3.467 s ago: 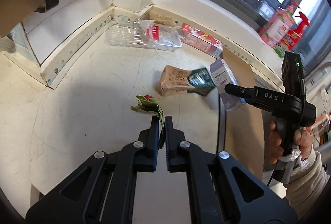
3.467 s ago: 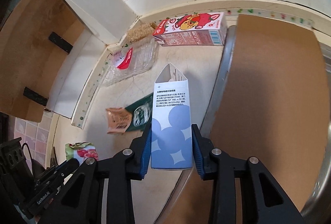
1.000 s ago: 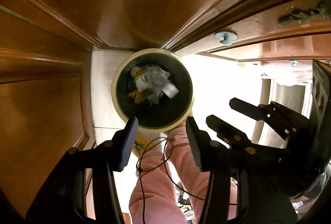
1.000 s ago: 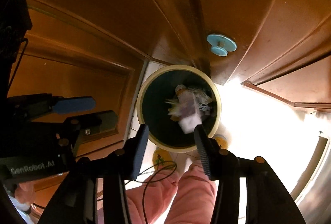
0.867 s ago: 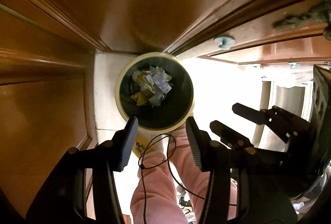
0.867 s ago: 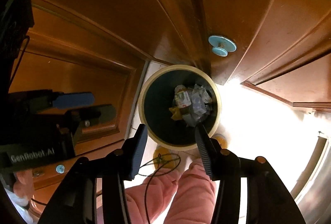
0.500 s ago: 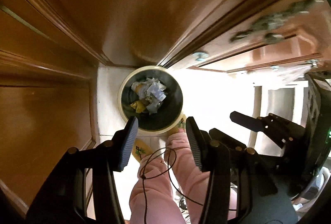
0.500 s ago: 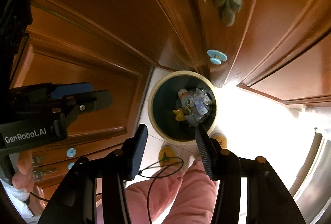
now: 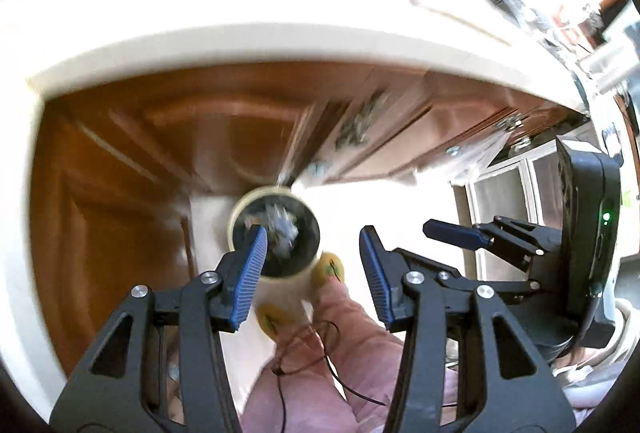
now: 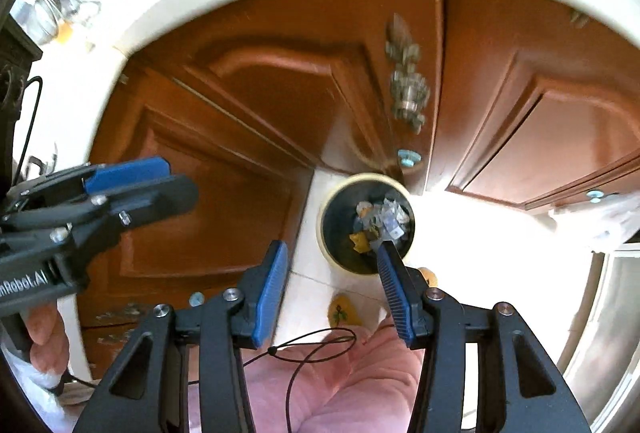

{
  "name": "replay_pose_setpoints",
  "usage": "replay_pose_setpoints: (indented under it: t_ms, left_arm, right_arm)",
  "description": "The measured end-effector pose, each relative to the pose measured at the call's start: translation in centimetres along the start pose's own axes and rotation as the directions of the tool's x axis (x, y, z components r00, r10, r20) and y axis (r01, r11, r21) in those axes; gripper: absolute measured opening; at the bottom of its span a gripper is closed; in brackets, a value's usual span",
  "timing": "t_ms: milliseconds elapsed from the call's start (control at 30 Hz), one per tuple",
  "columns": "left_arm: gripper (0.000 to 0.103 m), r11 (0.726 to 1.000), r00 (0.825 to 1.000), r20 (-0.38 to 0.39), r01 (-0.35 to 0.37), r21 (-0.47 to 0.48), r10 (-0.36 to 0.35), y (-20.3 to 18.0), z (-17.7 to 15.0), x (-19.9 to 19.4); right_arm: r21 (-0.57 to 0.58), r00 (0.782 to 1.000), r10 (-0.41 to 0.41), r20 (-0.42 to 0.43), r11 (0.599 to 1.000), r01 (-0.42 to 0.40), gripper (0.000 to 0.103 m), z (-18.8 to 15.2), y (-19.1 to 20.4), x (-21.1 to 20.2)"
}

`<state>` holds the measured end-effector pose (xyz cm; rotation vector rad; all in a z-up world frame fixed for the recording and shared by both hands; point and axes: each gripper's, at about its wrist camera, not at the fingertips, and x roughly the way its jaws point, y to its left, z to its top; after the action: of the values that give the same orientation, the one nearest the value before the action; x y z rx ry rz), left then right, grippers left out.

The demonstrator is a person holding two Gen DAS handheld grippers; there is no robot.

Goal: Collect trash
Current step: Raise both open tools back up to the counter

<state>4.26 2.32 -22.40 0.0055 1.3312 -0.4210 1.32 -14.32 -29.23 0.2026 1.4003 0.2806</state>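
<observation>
Both grippers, left (image 9: pixel 312 245) and right (image 10: pixel 332 261), hang jaws apart (nothing held) above a floor bin (image 10: pixel 366 223); wooden cabinets (image 10: pixel 248 137) behind.

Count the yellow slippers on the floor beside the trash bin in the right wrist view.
2. One slipper lies just below the trash bin; the other slipper peeks out at the bin's lower right, partly hidden by the right gripper finger.
</observation>
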Motion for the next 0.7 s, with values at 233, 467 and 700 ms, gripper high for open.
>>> replay_pose_setpoints:
  t_ms: [233,467,700]
  left_arm:
    - [0.045,0.985,0.986,0.168,-0.016,0.174,-0.013,-4.0,2.4,-7.8]
    - [0.045,0.963,0.959,0.280,-0.043,0.266,-0.035,-6.5,4.2,-14.2]
    - [0.045,0.947,0.923,0.383,-0.108,0.304,-0.017,-7.9,6.6,-18.9]
  right_arm:
    - [0.031,0.990,-0.019,0.140,0.999,0.014,0.049,0.9,2.4,-8.1]
    - [0.048,0.963,-0.048,0.266,0.998,0.037,0.049,2.6,3.6,-15.1]
    - [0.048,0.926,-0.066,0.372,0.997,0.052,0.049,4.5,5.3,-22.4]
